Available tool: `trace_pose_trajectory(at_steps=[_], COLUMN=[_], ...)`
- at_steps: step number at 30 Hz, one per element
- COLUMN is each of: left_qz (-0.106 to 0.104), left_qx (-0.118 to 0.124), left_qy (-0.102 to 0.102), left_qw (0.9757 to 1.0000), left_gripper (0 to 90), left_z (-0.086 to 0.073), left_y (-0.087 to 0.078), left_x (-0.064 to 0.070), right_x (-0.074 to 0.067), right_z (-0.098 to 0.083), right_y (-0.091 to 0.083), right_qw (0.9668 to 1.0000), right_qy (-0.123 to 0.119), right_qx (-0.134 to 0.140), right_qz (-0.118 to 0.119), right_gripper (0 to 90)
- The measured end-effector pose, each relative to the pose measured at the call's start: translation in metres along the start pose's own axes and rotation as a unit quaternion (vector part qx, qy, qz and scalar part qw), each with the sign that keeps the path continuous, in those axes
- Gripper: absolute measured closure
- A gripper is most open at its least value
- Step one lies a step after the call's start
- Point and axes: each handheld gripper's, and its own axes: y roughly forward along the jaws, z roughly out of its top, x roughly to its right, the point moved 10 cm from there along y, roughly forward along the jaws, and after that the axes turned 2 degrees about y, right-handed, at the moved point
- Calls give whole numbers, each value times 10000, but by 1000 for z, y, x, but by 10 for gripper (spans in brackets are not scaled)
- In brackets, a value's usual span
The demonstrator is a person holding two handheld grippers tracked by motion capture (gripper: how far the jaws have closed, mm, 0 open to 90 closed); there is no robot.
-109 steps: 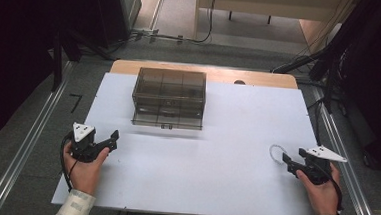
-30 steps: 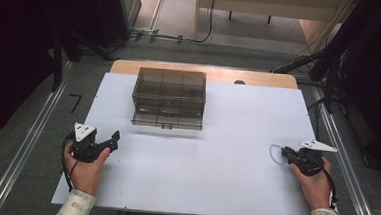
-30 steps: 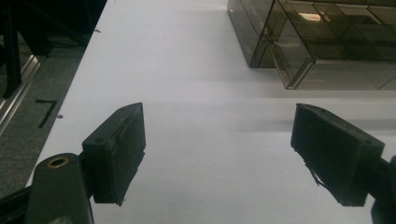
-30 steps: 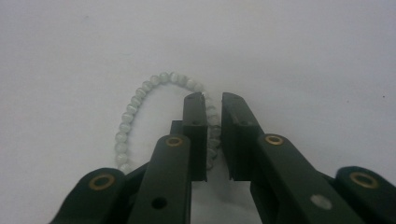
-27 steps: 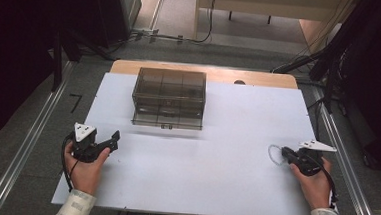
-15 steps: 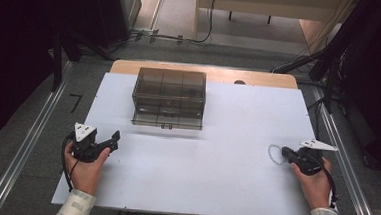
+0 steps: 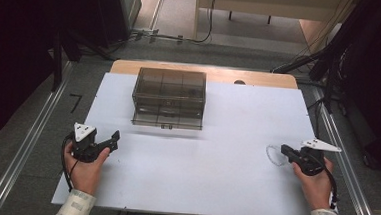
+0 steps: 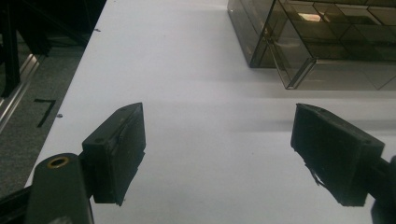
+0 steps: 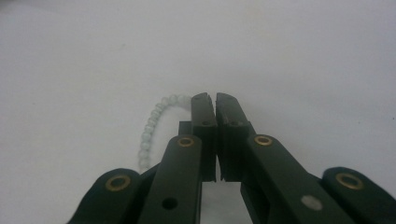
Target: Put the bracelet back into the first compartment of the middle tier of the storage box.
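Note:
A pale bead bracelet (image 7: 273, 155) lies on the white board (image 7: 209, 184) at the right. My right gripper (image 7: 284, 151) sits low at its right edge, jaws pressed together. In the right gripper view the bracelet (image 9: 152, 122) curves up to the tips of that gripper (image 9: 215, 99) and ends there, pinched at the jaw ends. A smoky transparent drawer box (image 7: 169, 98) stands at the back middle. My left gripper (image 7: 112, 139) rests at the front left, and in its own view the left gripper (image 8: 217, 149) is open wide with bare board between the jaws.
The drawer box (image 8: 327, 42) is seen close ahead and right of the left gripper. A wooden table edge (image 7: 205, 72) runs behind the board. Metal rails (image 7: 25, 147) flank both sides, and cables lie on the floor beyond.
The right hand has edged slightly left and forward onto the bracelet's edge. The left hand and the box stay where they were.

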Motion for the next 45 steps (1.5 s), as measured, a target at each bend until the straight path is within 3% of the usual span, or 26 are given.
trace_pose_trajectory(at_steps=[12,21,45], left_qz=[-3,8,9], left_qx=[6,12,36], left_qy=[-6,-26,-26], left_qw=[10000,10000,10000], left_gripper=[188,188,188], left_z=[0,1,1], left_y=[0,0,0], left_x=[0,0,0], right_x=[-12,-33,-76], right_z=[8,17,39], right_y=[-9,-17,-13], right_qw=[9997,9987,9953], right_qy=[-125,-288,-657], right_qx=[136,254,311], right_qz=[158,328,636], right_gripper=[850,850,850])
